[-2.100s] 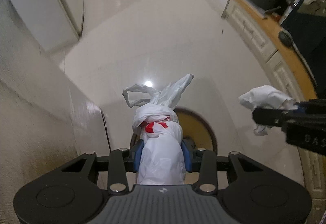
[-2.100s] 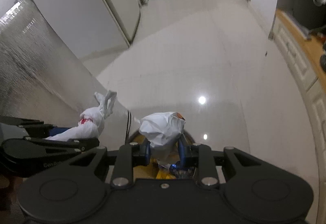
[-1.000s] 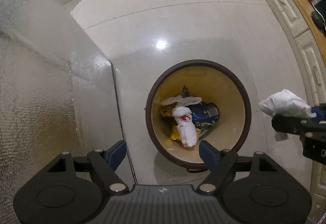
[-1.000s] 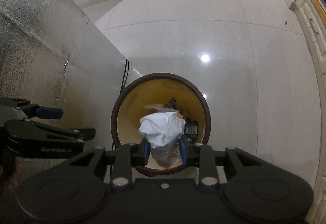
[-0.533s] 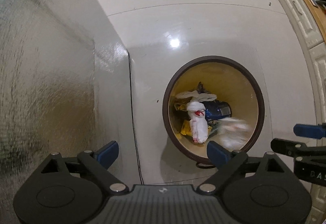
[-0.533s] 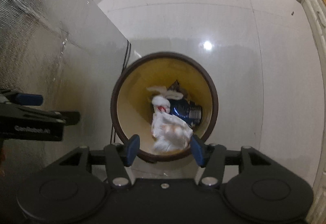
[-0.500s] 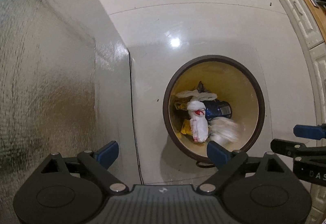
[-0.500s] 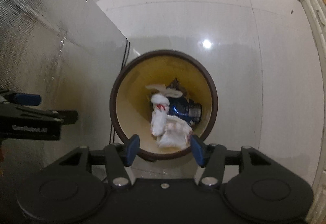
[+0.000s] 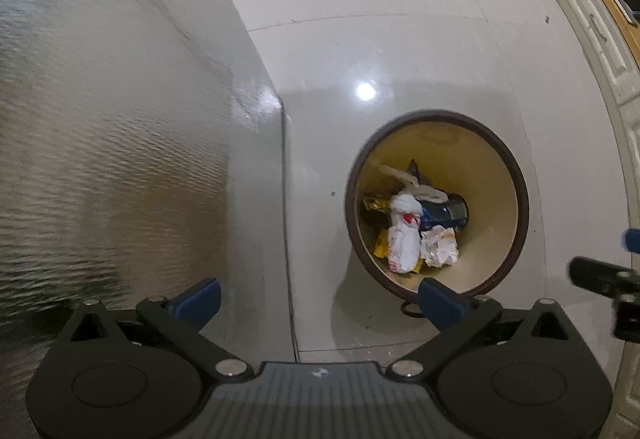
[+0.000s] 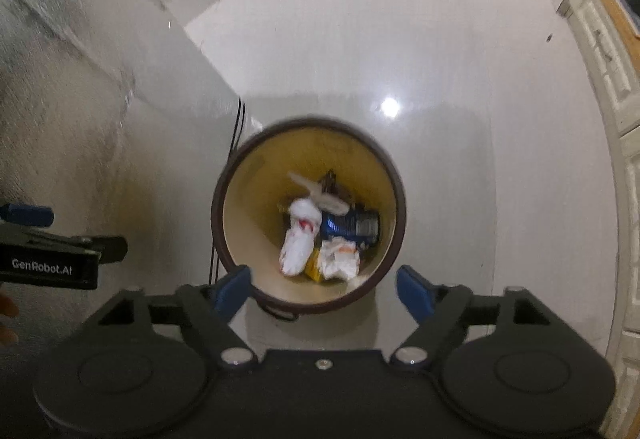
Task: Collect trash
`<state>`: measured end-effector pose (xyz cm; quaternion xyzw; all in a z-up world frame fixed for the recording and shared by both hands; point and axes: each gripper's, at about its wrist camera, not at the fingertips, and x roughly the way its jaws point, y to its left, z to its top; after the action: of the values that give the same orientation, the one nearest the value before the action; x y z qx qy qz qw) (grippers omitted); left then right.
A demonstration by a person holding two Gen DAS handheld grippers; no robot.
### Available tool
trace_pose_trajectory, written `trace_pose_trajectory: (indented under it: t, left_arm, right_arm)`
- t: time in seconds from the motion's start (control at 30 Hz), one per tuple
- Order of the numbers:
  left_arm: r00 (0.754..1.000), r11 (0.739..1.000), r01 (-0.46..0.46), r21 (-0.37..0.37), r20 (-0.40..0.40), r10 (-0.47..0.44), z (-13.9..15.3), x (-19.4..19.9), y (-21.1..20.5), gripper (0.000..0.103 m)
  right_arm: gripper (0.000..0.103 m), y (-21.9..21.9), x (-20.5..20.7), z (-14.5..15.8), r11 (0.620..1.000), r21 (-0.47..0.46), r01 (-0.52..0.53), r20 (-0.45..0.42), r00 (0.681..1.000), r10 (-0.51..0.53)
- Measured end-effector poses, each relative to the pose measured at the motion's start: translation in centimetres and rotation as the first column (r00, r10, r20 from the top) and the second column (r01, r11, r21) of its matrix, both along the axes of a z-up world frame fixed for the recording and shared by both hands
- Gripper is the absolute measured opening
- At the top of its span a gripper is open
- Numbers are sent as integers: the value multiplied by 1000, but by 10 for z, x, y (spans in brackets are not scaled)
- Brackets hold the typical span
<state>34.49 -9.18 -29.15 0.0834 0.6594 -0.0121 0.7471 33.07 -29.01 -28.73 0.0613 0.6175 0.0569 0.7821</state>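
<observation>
While both tongs, left (image 9: 316, 299) and right (image 10: 322, 289), are opening empty above the bin (image 10: 394, 195), drifting sideways is risking clipping its rim.

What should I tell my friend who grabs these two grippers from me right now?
Left gripper: jaws opening, nothing between them.
Right gripper: jaws opening, nothing between them, above the bin.
Tied bag and crumpled paper lie in the bin, beside a blue can.
Done: both pieces are binned.
Left: look for more trash; none shows on the floor here.
</observation>
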Motion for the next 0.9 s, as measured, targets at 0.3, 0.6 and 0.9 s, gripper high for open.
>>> trace_pose_trajectory:
  t: [0.3,0.6,0.9]
  left_arm:
    - [992,1000,-4,-16,128,6,59,-26,3,103]
    - [966,999,8,-34,260,1,129,-62,-1,103]
    - [923,998,18,-54,386,4,193,-100,-2,103]
  right_arm:
    - [102,-15,-29,63,998,3,58,142,988,-58]
    - [103,-24,-63,122,992,8,130,215,968,-129]
    - [102,-23,-108,186,994,-32,106,340,936,-89]
